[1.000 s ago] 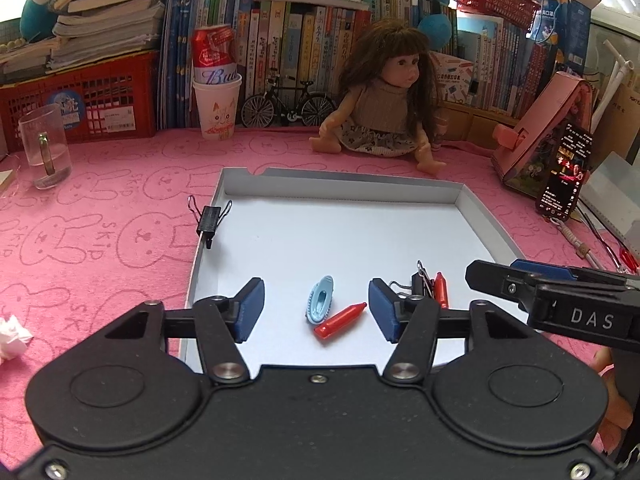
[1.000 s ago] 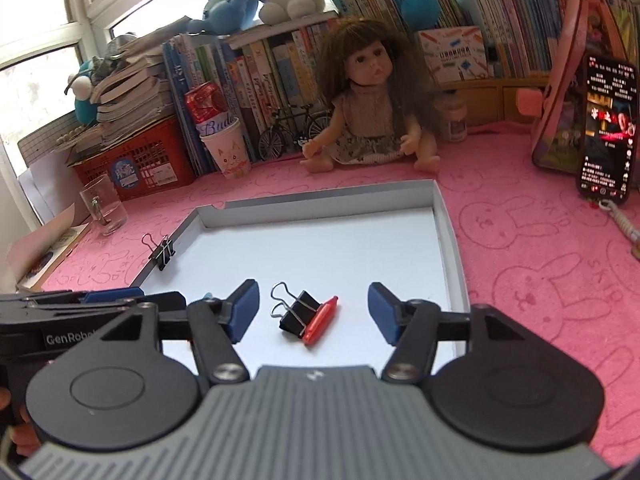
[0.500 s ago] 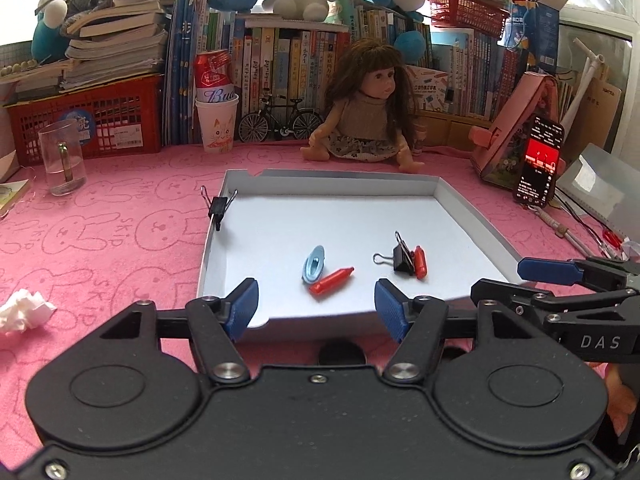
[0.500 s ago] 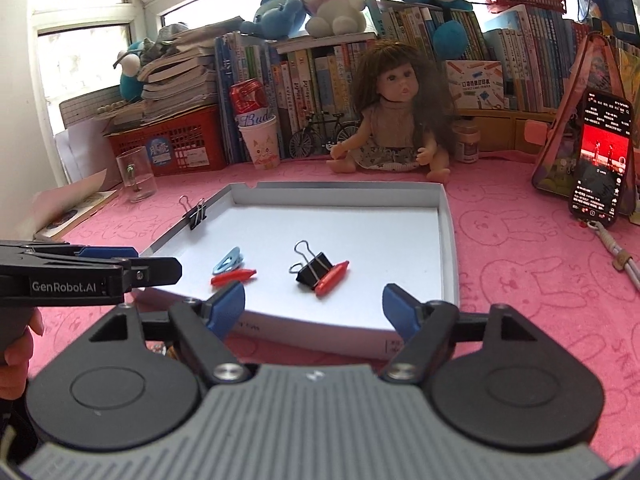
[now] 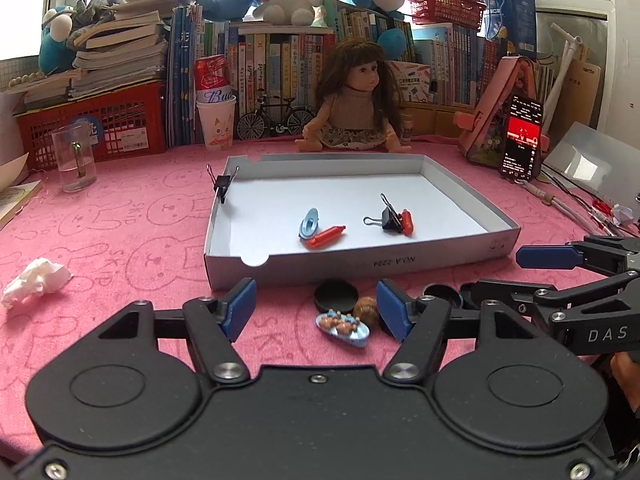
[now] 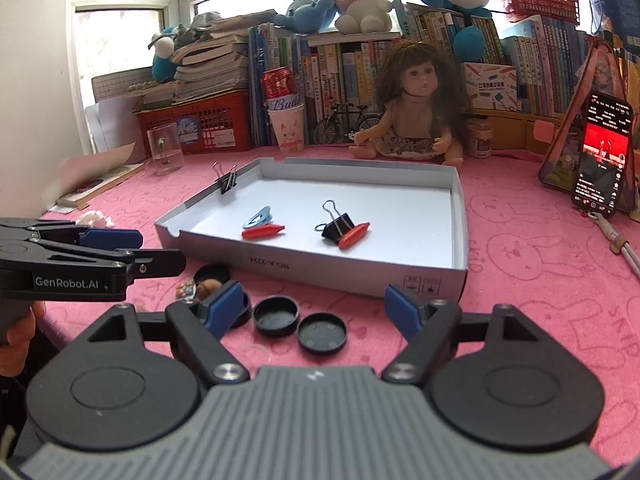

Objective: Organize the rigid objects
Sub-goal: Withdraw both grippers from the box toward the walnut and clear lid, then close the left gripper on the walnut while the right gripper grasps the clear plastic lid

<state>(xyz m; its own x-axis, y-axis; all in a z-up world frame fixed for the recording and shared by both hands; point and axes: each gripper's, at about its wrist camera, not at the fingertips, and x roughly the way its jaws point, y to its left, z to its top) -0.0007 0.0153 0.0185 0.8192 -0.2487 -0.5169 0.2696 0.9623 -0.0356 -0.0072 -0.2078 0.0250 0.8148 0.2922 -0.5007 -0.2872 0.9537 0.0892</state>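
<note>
Both grippers hang low over the pink counter (image 5: 120,216), just in front of the tray (image 5: 400,264), each spread wide and holding nothing. Left gripper (image 5: 316,306) brackets a black cap (image 5: 335,295), a walnut-like piece (image 5: 366,308) and a small blue dish (image 5: 344,326), likely next to go in. Right gripper (image 6: 314,306) sits over two caps (image 6: 277,314) (image 6: 322,333). Already in the tray: blue clip (image 5: 309,222) touching a red crayon (image 5: 325,236), binder clip (image 5: 386,218) beside a second crayon (image 5: 407,222), grouped in pairs. Another binder clip (image 5: 222,186) pinches the left wall.
</note>
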